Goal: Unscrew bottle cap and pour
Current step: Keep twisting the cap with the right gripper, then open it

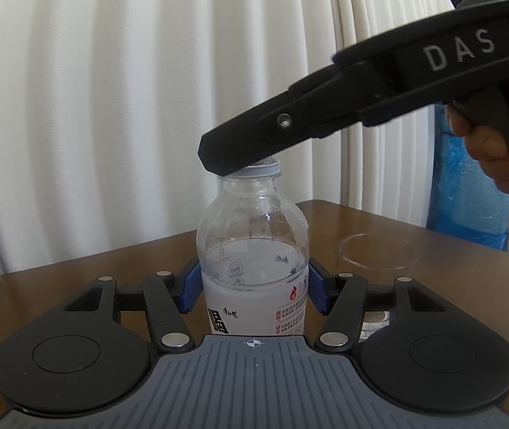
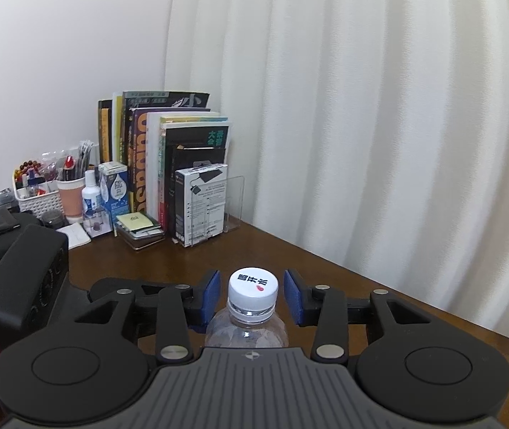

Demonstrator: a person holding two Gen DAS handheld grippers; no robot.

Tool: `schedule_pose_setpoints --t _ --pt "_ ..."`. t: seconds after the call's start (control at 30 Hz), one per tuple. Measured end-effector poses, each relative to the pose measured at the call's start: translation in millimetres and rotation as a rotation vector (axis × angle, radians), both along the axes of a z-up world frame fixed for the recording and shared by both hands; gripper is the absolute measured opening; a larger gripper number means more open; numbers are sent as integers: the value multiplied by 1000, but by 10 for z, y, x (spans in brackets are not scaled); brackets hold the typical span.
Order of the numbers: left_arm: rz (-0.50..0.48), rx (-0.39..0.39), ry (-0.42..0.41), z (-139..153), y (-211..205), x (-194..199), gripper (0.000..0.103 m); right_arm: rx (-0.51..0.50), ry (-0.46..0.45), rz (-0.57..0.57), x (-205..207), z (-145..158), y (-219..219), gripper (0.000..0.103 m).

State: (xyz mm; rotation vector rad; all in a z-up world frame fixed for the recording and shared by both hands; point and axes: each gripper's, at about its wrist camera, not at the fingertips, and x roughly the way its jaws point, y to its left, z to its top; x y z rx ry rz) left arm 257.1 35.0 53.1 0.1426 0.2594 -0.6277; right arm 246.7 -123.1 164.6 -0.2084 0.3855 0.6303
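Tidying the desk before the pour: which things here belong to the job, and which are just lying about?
Job: bottle, its white cap, empty glass, left gripper shut on the bottle, right gripper open around the cap.

Lying about: books, white basket, boxed item.

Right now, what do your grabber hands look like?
Both are matte black, with round discs, silver rivets and a ribbed grey base. The left gripper and right gripper have blue textured fingers. The right one's side reads "DAS" in white.
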Motion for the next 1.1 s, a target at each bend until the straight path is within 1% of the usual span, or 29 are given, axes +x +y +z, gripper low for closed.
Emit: schedule_pose_setpoints --t 0.3,0.73,1.1 --pt "5 2 6 2 -4 36 59 -9 -18 5 -58 11 20 40" --pt "7 3 9 -2 -17 72 59 -10 -17 1 -140 25 -28 40" --pt "8 6 9 6 -37 53 59 14 -17 -28 -53 -37 4 42"
